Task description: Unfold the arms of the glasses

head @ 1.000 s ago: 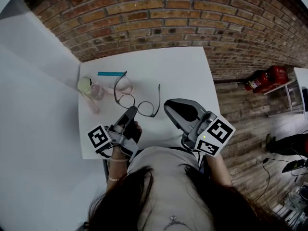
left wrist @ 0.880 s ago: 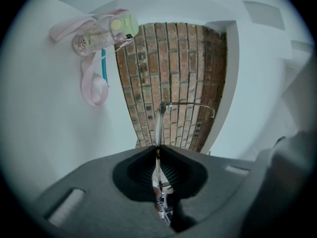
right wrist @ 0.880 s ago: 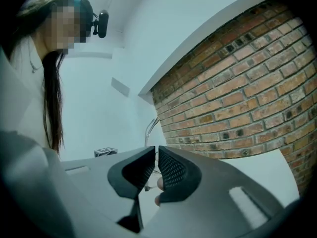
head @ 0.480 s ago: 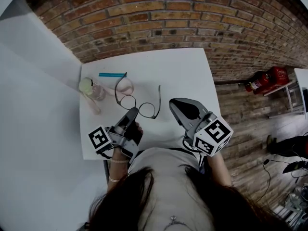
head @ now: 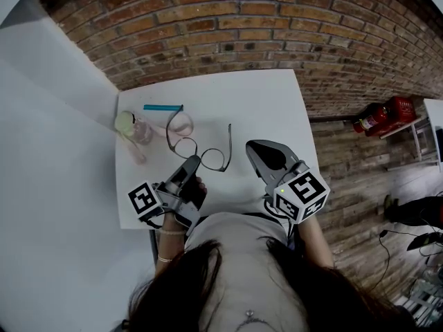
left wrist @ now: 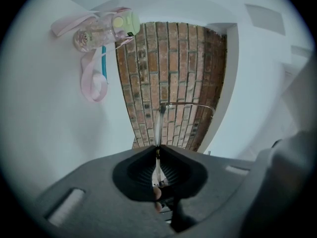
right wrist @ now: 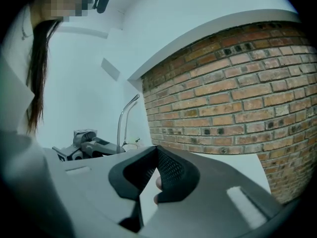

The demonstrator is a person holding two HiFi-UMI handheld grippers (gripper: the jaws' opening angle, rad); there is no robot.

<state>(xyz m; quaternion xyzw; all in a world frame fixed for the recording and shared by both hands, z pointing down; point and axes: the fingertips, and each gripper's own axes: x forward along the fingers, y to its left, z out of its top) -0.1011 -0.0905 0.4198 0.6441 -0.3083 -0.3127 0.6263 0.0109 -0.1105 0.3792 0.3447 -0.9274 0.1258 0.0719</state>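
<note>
My left claw [head: 192, 160] is clamped on the glasses [head: 202, 152] frame at the worktop [head: 266, 102]. Both arms look swung out, so I judge the unfolding nearly done. My right claw [head: 252, 147], pressed together and empty, sits just beside.

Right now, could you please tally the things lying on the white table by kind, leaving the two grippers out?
glasses: 1
bottle with a pink strap: 1
blue stick: 1
Total: 3
</note>
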